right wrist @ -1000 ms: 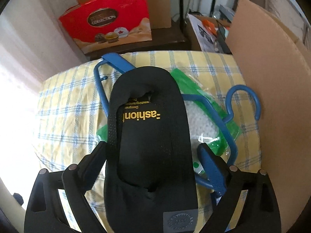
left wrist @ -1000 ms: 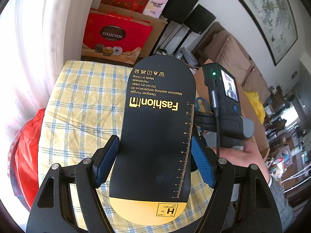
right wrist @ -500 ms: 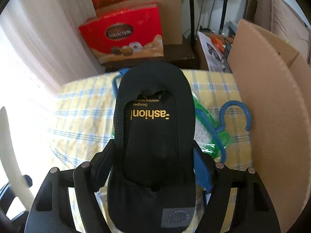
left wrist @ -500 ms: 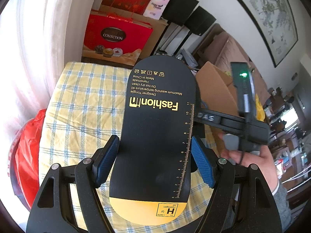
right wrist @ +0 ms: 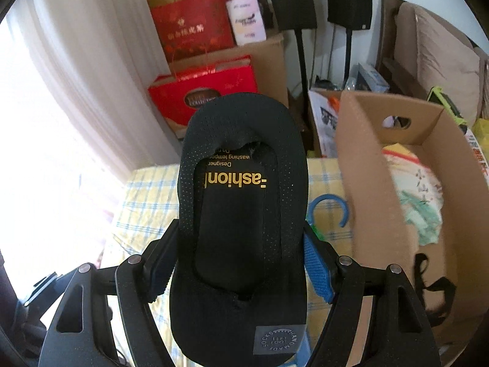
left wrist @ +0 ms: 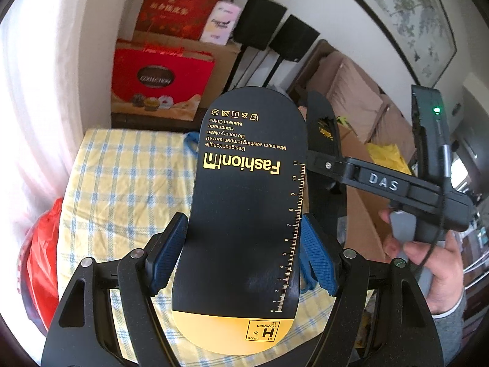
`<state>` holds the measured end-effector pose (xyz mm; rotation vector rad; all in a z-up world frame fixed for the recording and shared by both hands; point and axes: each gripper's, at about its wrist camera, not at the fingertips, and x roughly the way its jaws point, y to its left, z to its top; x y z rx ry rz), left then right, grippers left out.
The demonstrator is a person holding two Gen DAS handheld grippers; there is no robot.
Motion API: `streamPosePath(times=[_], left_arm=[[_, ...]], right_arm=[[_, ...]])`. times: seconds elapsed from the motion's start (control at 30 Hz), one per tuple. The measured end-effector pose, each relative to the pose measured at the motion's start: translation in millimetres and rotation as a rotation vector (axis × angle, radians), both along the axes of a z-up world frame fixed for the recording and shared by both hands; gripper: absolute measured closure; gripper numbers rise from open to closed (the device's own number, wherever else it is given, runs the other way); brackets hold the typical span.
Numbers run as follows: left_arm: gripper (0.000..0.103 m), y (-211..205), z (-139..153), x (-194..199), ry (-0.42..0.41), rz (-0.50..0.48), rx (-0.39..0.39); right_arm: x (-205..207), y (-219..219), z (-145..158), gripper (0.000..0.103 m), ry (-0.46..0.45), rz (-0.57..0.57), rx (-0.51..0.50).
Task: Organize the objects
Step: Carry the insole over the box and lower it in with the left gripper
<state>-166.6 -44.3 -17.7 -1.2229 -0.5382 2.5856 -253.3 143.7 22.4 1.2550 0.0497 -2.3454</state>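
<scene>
The left gripper (left wrist: pixel 244 255) is clenched on a black foot-shaped card insert with a yellow heel and gold "Fashion" lettering (left wrist: pixel 249 202), its blue ribbed pads (left wrist: pixel 318 260) pressing both long edges at the centre of the left wrist view. The card is held above the yellow-and-blue checked cloth covering the counter (left wrist: pixel 128 183). At the right of that frame, a person's hand (left wrist: pixel 434 263) holds the right gripper's handle.

In the right wrist view, the right gripper (right wrist: pixel 238 264) grips a black perforated low-cut sock stretched over a matching card (right wrist: pixel 244 208), held at frame centre above the same counter. A blue plastic hanger hook (right wrist: pixel 331 206) lies on the cloth just to its right. An open brown cardboard box (right wrist: pixel 366 165), holding bagged items, fills the right side. Red gift boxes (right wrist: pixel 201 91) stand in the upper background.
</scene>
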Motion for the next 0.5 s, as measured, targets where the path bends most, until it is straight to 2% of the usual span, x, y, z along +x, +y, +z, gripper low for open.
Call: streamPosePath(times=[0.5], left_arm=[[0.031,68,51,-27,0.046,-0.084,0.017]], right_arm=[[7,79,59,0.028,0.036,-0.029,-0.027]])
